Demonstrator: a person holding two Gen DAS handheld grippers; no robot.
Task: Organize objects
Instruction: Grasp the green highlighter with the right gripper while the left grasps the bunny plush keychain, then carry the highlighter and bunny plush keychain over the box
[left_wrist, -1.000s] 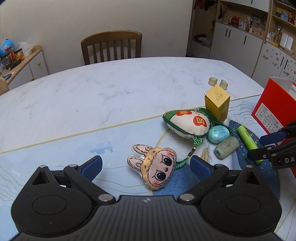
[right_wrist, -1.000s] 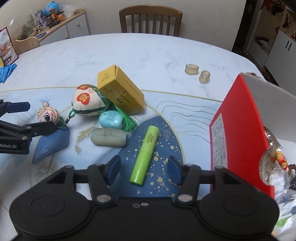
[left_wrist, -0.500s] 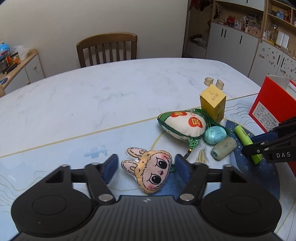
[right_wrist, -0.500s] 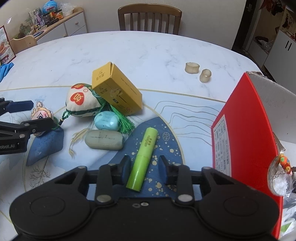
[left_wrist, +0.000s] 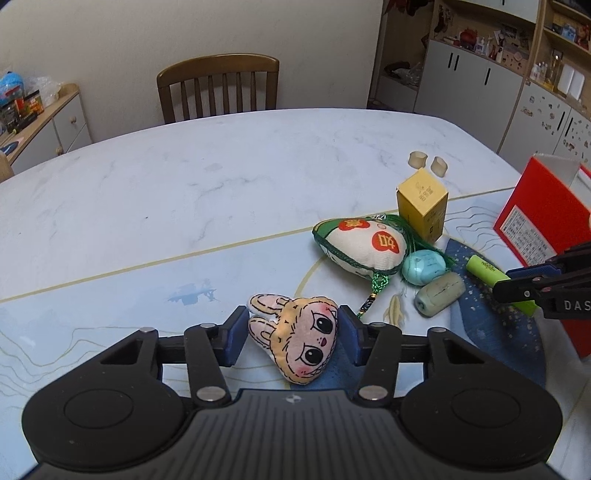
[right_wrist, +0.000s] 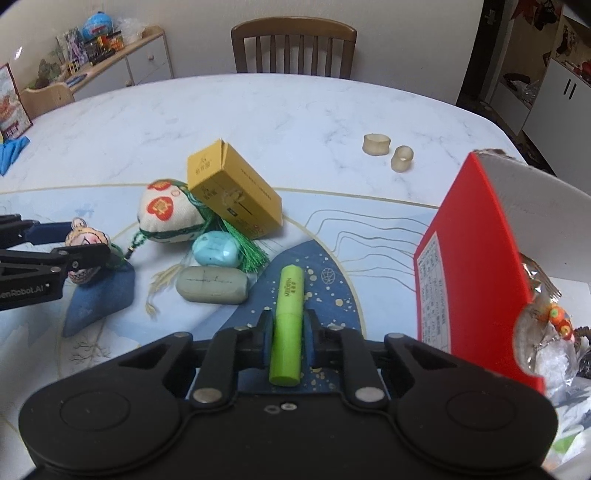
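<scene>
My left gripper (left_wrist: 293, 332) is shut on a plush bunny-eared doll head (left_wrist: 299, 338) that lies on the table mat; the doll also shows in the right wrist view (right_wrist: 86, 251) between the left fingers. My right gripper (right_wrist: 288, 334) is shut on a lime-green tube (right_wrist: 289, 321), which also shows in the left wrist view (left_wrist: 491, 275). A white and green stuffed pouch (left_wrist: 360, 247), a yellow box (left_wrist: 421, 208), a turquoise stone (left_wrist: 423, 266) and a grey-green capsule (left_wrist: 439, 294) lie between the two grippers.
A red box (right_wrist: 476, 258) with a white inside stands open at the right, with wrapped items (right_wrist: 550, 332) in it. Two small beige rings (right_wrist: 388, 149) sit further back. A wooden chair (left_wrist: 218, 86) stands behind the table, cabinets (left_wrist: 476, 81) at the back right.
Both grippers have closed from open: the left onto the doll head, the right onto the green tube. Both have moved forward slightly over their objects.
</scene>
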